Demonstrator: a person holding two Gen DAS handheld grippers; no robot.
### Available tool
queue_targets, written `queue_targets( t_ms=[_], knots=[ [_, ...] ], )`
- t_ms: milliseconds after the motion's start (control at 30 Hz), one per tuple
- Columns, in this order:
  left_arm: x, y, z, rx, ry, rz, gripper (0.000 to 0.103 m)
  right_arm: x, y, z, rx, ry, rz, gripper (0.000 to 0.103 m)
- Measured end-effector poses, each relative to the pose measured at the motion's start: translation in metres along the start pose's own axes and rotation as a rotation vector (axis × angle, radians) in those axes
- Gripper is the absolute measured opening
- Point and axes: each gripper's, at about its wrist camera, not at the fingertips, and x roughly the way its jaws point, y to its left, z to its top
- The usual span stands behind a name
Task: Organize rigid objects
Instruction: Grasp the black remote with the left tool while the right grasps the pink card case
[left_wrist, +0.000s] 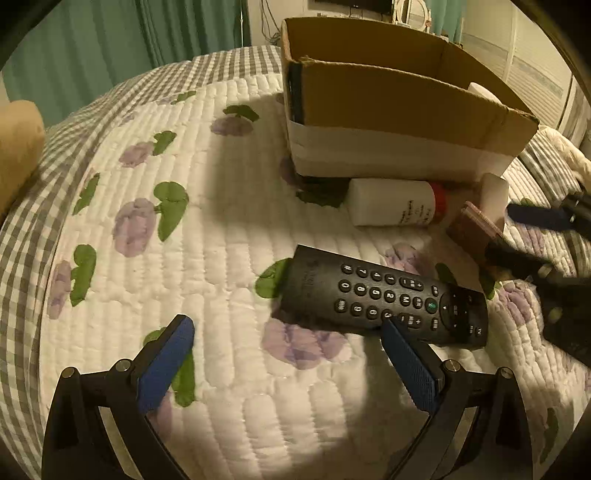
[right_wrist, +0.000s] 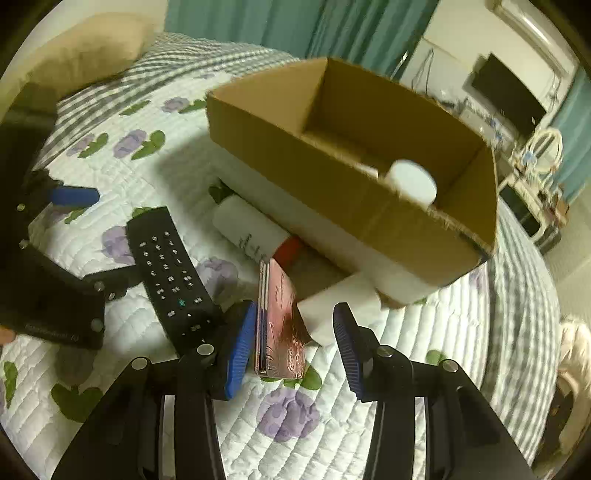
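Your right gripper (right_wrist: 295, 347) straddles the pink box (right_wrist: 280, 325) low centre, jaws apart, only the left pad touching it. Your left gripper (left_wrist: 286, 365) gapes wide beside the remote (left_wrist: 384, 299), right pad at its edge; the cardboard box (right_wrist: 332, 192) sits above.

Quilt (left_wrist: 207, 229): stitched cloth, matt, ribbed. Box (right_wrist: 332, 206): raw brown corrugated cardboard, dull. Remote (left_wrist: 384, 295): matt black plastic. Bottle (left_wrist: 391, 203): smooth white plastic, red cap. Case (right_wrist: 282, 321): glossy pink, reflective. Claw pads (right_wrist: 240, 350): ridged blue rubbery finish.
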Motion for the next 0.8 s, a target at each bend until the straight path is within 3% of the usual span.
queue_targets(
  t_ms=[133, 200, 233, 367, 533, 633, 800],
  knots=[
    [-0.001, -0.004, 0.002, -0.011, 0.023, -0.021, 0.103, 0.015, 0.005, -0.005, -0.015, 0.020, 0.002, 0.040],
    [-0.005, -0.005, 0.000, -0.019, 0.028, -0.038, 0.103, 0.013, 0.005, -0.002, -0.022, 0.009, 0.002, 0.025],
    [-0.007, -0.006, -0.001, -0.025, 0.029, -0.052, 0.103, 0.011, 0.006, -0.001, -0.029, 0.000, 0.008, 0.011],
    [-0.005, -0.013, -0.001, -0.053, 0.058, -0.067, 0.103, -0.002, -0.002, 0.004, -0.004, -0.016, 0.048, 0.009],
    [0.006, -0.023, 0.012, -0.135, 0.098, -0.175, 0.102, -0.020, -0.011, 0.005, -0.012, -0.046, 0.064, 0.009],
    [0.018, -0.026, 0.025, -0.227, 0.116, -0.284, 0.094, -0.024, -0.013, 0.008, -0.016, -0.050, 0.069, 0.009],
    [0.032, -0.035, 0.039, -0.253, 0.120, -0.224, 0.065, -0.025, -0.021, 0.004, 0.009, -0.051, 0.089, 0.009]
  ],
)
